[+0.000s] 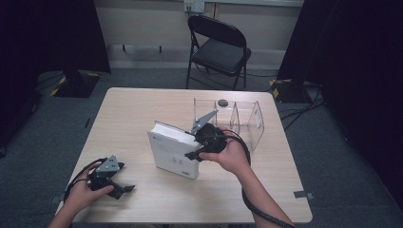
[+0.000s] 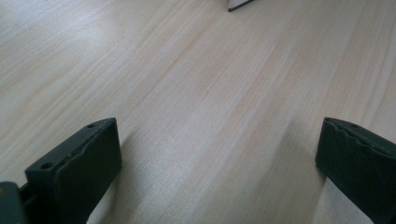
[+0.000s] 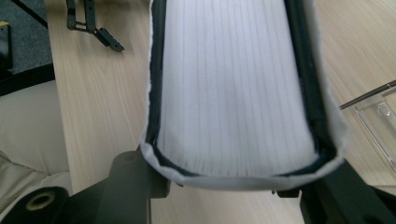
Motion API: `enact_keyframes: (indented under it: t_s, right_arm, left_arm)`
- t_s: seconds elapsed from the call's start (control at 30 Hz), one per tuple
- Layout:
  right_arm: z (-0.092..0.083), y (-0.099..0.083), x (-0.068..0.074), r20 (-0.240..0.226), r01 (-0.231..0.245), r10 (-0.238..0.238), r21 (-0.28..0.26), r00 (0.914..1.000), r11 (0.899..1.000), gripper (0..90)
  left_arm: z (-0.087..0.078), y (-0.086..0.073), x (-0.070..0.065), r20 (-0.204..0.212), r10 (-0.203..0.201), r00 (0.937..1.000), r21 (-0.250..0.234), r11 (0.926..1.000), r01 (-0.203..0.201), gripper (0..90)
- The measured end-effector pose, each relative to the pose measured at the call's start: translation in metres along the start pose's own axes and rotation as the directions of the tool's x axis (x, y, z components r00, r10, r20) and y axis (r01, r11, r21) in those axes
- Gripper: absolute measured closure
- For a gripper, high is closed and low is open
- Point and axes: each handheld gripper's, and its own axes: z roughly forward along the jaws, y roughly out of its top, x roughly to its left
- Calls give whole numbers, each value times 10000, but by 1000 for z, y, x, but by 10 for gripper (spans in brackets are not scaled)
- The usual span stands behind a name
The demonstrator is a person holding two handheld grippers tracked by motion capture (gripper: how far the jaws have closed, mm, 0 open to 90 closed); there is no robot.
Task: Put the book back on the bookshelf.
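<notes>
A thick white book (image 1: 173, 151) is held upright at the middle of the tabletop (image 1: 138, 111), gripped across its covers by the jaws of the right gripper (image 1: 195, 153), with its page edges seen between them in the right gripper view. A clear acrylic divided stand (image 1: 237, 121) is set just behind it. The left gripper (image 1: 124, 188) is rested low at the near left of the tabletop, its jaws spread wide over bare wood.
</notes>
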Motion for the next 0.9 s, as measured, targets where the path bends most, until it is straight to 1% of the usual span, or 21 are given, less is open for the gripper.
enact_keyframes:
  t_s: [0.03, 0.13, 0.17, 0.23, 0.33, 0.4, 0.5, 0.53, 0.6, 0.7, 0.83, 0.87, 0.9]
  right_arm:
    - [0, 0, 0, 4, 13, -13, 9, 10000, 10000, 510]
    - [0, 2, 0, -26, -68, 68, 74, 10000, 9999, 501]
    - [1, 2, 0, -21, -23, 23, 120, 10000, 9999, 498]
    - [1, 4, 0, -62, -95, 97, 233, 9999, 9997, 473]
    - [3, 6, -1, -212, -108, 112, 186, 9997, 9998, 454]
    - [5, 9, -2, -109, -160, 163, 233, 9998, 9996, 428]
    - [8, 14, -2, -160, -164, 170, 343, 9997, 9993, 417]
    - [9, 17, -2, -147, -177, 182, 383, 9997, 9991, 415]
    - [10, 22, -1, -219, -304, 315, 474, 9993, 9984, 408]
    - [12, 30, 0, -200, -428, 437, 449, 9988, 9981, 395]
    - [16, 37, 2, -48, -332, 335, 549, 9994, 9979, 384]
    - [17, 39, 3, -7, -372, 373, 593, 9993, 9975, 382]
    - [19, 40, 3, -34, -330, 332, 554, 9994, 9979, 383]
  left_arm:
    - [0, 0, 0, 4, -54, 10000, -44, 10000, 54, 0]
    - [0, 0, 0, 5, -53, 10000, -41, 10000, 53, 0]
    - [0, 0, 0, 7, -57, 10000, -41, 10000, 57, 0]
    - [0, 0, 0, 8, -50, 10000, -42, 10000, 50, 0]
    - [0, 0, 0, 8, -57, 10000, -47, 10000, 57, 0]
    - [0, 0, 0, 9, -55, 10000, -46, 10000, 55, 0]
    - [0, 0, 0, 0, -46, 10000, -61, 10000, 46, 0]
    - [0, 0, 0, -43, 38, 10000, -44, 10000, -38, 0]
    - [0, 0, 0, -37, 33, 10000, -46, 10000, -33, 0]
    - [0, 0, 0, -39, 34, 10000, -47, 10000, -35, 0]
    - [0, 0, 0, -36, 33, 10000, -43, 10000, -33, 0]
    - [0, 0, 0, -36, 31, 10000, -47, 10000, -32, 0]
    - [0, 0, 0, -34, 29, 10000, -47, 10000, -29, 0]
